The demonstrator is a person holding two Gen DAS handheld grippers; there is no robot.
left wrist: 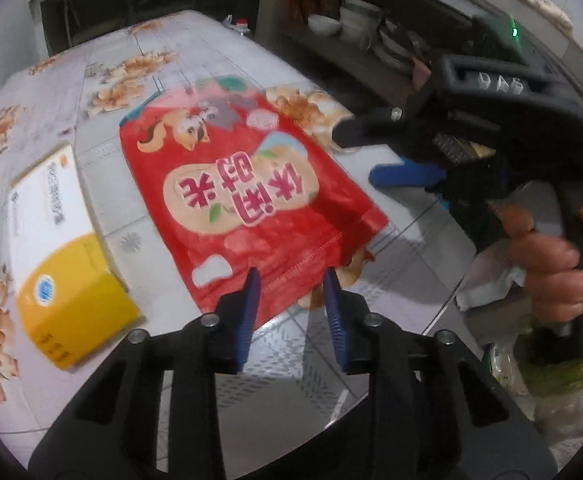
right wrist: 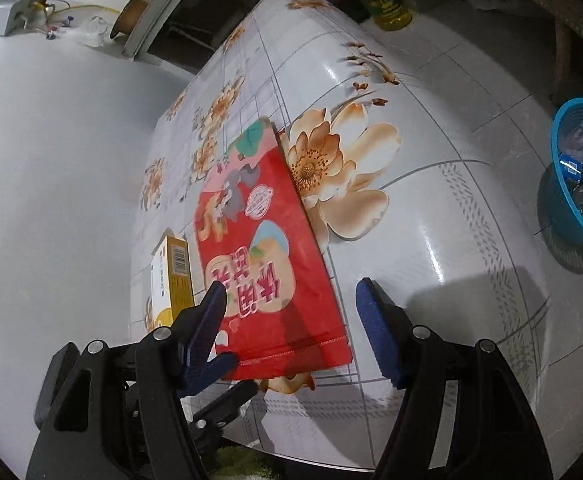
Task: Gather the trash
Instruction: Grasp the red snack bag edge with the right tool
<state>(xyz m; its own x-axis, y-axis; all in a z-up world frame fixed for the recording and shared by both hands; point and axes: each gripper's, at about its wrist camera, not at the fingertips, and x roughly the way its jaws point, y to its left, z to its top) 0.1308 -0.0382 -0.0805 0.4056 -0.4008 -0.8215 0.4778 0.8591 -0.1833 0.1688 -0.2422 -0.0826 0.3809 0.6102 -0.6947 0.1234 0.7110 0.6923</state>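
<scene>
- The left gripper (left wrist: 291, 280) is seen with its blue pads a modest way apart, poised at the near edge of a red snack bag (left wrist: 243, 184); the bag's edge lies between the pads, but no pressing on it can be made out.
- The right gripper (right wrist: 291, 316) is held wide open over the same bag's near end (right wrist: 267, 264), with nothing clasped.
- The bag lies flat on a table covered by a white flowered cloth (right wrist: 431, 208). Large Chinese characters, upside down to the cameras, are printed on it and read 休闲时光; a cartoon squirrel is drawn above them.
- Just beside the bag a white and yellow carton (left wrist: 63, 248) is lying; a round blue emblem and small print too fine to read are shown on it. A barcode on its side is seen only in the right wrist view.
- Only in the left wrist view are the other gripper, a hand (left wrist: 551, 264) around its handle, and shelves with white bowls (left wrist: 323, 24) shown.
- Only in the right wrist view is a blue mesh basket (right wrist: 563, 204) seen, standing on the floor well apart from the table and filled with mixed wrappers and litter.
- A bottle of yellow oil (right wrist: 387, 4) is also seen on the floor beyond the table; its label cannot be read.
</scene>
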